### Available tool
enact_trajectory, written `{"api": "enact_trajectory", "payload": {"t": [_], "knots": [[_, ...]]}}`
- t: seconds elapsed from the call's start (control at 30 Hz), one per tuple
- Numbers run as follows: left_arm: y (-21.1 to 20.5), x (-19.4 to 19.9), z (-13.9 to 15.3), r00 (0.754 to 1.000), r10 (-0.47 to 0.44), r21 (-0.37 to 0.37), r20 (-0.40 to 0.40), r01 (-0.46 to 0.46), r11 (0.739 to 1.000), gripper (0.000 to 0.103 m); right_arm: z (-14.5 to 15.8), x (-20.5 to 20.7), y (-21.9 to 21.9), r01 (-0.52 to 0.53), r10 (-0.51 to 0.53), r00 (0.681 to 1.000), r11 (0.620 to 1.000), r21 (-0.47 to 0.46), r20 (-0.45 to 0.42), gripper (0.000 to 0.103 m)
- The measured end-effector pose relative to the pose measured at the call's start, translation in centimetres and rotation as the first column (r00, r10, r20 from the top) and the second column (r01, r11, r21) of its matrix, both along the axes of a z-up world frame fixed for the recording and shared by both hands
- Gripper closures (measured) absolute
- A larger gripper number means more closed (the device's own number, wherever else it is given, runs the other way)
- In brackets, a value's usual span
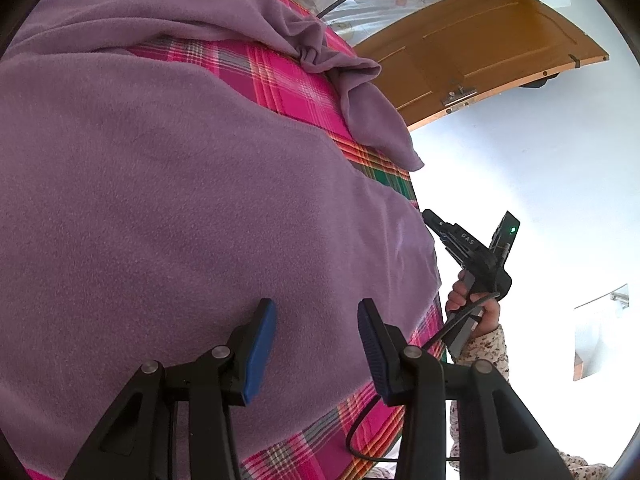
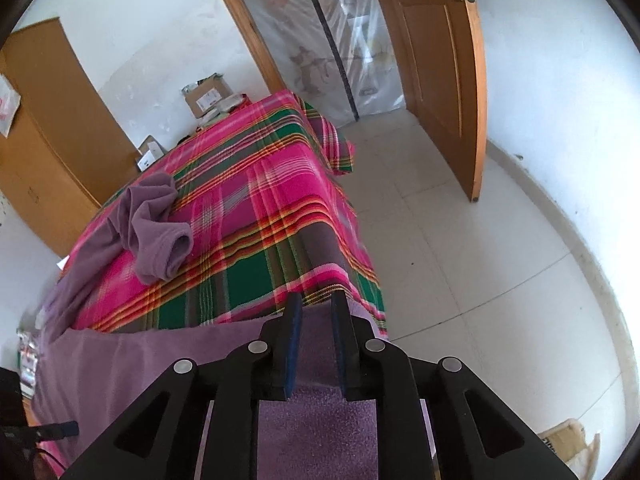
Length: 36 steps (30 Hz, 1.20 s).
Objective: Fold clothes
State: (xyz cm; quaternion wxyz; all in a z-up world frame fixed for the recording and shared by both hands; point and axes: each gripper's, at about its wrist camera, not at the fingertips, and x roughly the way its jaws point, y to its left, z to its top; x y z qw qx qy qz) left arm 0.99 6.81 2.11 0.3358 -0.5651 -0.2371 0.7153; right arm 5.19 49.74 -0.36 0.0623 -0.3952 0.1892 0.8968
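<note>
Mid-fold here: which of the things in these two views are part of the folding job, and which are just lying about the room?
Part of the job:
- purple fleece garment
- its bunched sleeve
- plaid bedspread, the folding surface
- left gripper, jaws apart above the fleece
- right gripper, jaws narrow at the fleece edge

Lying about:
- cardboard boxes
- wooden door
- wardrobe

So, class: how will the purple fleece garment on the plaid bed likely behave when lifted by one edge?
The purple fleece garment probably flops and drapes; its sleeve already lies bunched. Its fuzzy nap suggests it is light and unlikely to slip. It should not slide freely on the plaid cover.
</note>
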Motion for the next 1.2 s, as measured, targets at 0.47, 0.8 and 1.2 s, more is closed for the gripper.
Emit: {"api": "enact_trajectory", "payload": {"t": [0.47, 0.8, 1.2], "knots": [[-7.1, -1.5, 7.4, 0.99, 0.051, -0.127, -0.131, -0.068, 0.989, 0.06, 5.1, -0.4, -2.0, 0.045, -0.042, 0.999, 0.985, 0.168, -0.023, 0.103], [-15.4, -4.5, 20.0, 0.904, 0.111, -0.33, -0.413, -0.262, 0.907, 0.06, 19.5, -3.8, -8.3, -0.136, 0.197, 0.963, 0.945, 0.298, -0.185, 0.097], [-17.3, -16.7, 14.9, 0.942, 0.105, -0.439, -0.318, -0.244, 0.865, 0.06, 16.4, -13.0, -15.3, -0.396, 0.416, 0.908, 0.891, 0.221, -0.051, 0.073]]}}
